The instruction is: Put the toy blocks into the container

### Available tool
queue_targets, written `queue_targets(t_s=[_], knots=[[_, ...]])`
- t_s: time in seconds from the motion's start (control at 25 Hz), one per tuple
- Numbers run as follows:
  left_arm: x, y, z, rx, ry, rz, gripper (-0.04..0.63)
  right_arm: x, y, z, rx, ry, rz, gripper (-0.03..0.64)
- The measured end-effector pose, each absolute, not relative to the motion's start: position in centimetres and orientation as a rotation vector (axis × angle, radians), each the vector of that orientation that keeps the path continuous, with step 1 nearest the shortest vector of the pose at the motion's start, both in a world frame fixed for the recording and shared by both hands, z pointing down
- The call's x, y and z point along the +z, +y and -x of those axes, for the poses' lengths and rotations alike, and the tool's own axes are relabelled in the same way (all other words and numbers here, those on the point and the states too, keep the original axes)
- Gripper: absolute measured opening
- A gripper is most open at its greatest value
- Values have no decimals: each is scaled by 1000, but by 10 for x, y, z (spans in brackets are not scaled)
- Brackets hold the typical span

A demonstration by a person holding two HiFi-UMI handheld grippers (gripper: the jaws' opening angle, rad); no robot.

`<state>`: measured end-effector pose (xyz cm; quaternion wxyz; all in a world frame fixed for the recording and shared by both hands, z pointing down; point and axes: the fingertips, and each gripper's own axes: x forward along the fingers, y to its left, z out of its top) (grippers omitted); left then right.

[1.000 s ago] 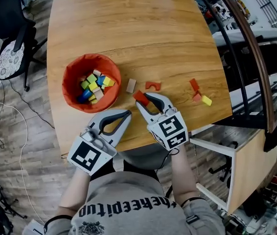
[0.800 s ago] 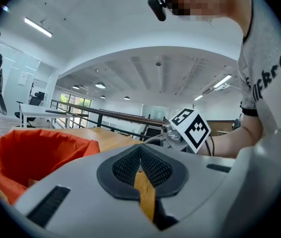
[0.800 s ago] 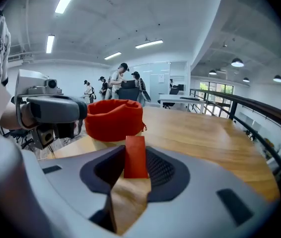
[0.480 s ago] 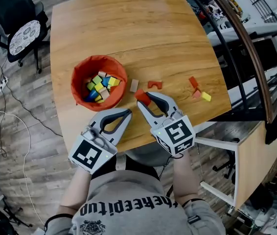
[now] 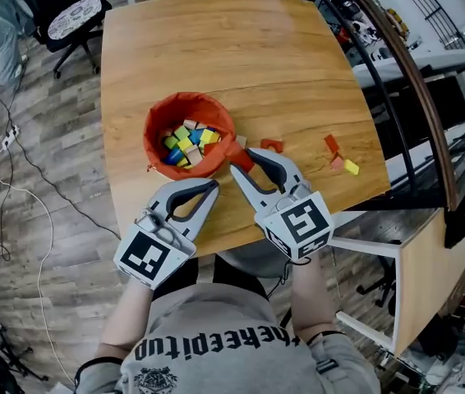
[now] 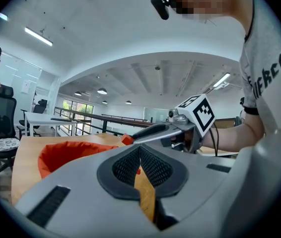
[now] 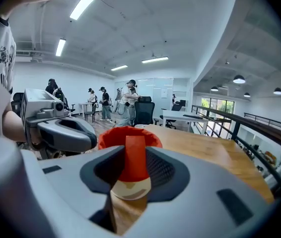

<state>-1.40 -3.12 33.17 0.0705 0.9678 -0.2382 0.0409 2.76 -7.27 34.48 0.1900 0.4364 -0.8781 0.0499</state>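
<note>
**Red block pinched next to the orange bowl**

Closest to the person are the two grippers, over the near edge of the wooden table [image 5: 216, 48]. The left gripper [image 5: 213, 187] has its jaws pressed together with nothing in them. The right gripper [image 5: 243, 161] is pinching a red block [image 5: 239, 158] at its tips. In the right gripper view the block stands upright between the black pads [image 7: 161, 167].

The block is just beside the orange bowl [image 5: 152, 131], at about 4 o'clock from the bowl's middle. Inside the bowl is a pile of small blocks [image 5: 187, 142], yellow, green, blue and pale.

At 3 o'clock from the bowl, a red arch block [image 5: 272, 145] lies on the table. Farther that way are a yellow block [image 5: 351, 167], a pink block [image 5: 336, 162] and another red piece [image 5: 330, 143].
</note>
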Motion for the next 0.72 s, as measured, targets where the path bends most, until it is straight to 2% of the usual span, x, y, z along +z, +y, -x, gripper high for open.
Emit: queue_targets(t_s=[0.72], knots=[[325, -34, 84, 87, -938, -2860, 15, 333, -84, 43, 67, -2537, -1083, 137]])
